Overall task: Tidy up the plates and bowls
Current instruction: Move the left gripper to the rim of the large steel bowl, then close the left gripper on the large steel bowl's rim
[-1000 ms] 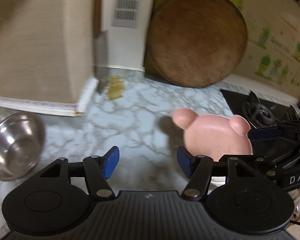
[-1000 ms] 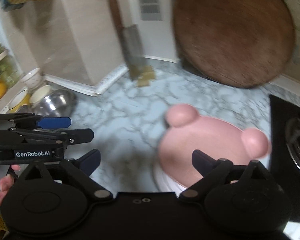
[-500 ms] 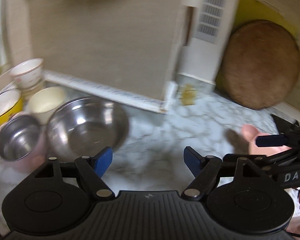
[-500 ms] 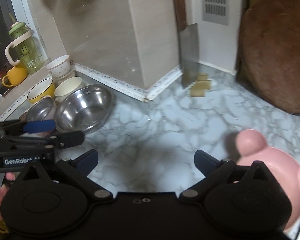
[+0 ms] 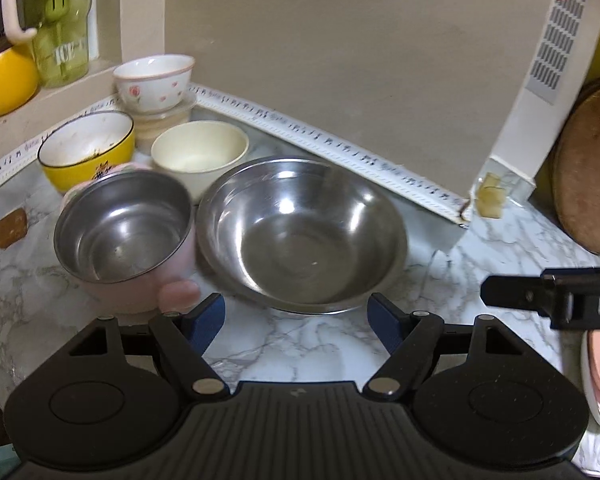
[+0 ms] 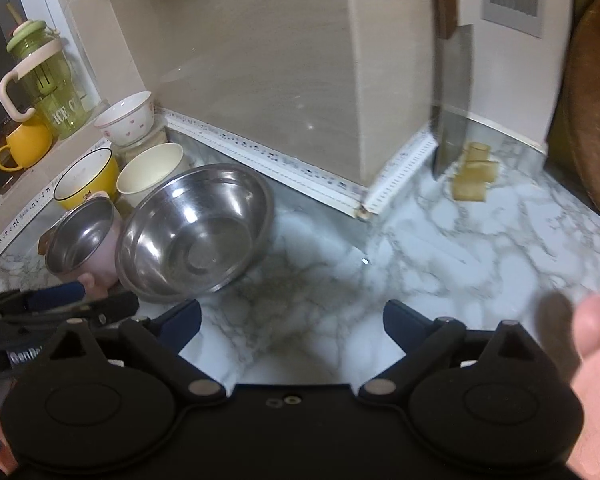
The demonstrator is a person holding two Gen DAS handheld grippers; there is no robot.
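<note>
On the marble counter [image 5: 308,344], large steel bowl [image 5: 300,232] rim touching pink-sided bowl [image 5: 124,228], both jaws wide, empty, right's just narrowing.

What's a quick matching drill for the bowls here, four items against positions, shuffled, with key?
Items:
1. large steel bowl
2. yellow bowl
3. floral bowl
4. cream bowl

Positions:
A. stacked on clear containers in the corner by the wall
B. nearest the open left gripper, in the middle of the left wrist view
C. directly behind the pink-sided steel bowl, food residue inside
D. between the yellow bowl and the wall trim, behind both steel bowls

Pairs: 1-B, 2-C, 3-A, 4-D
</note>
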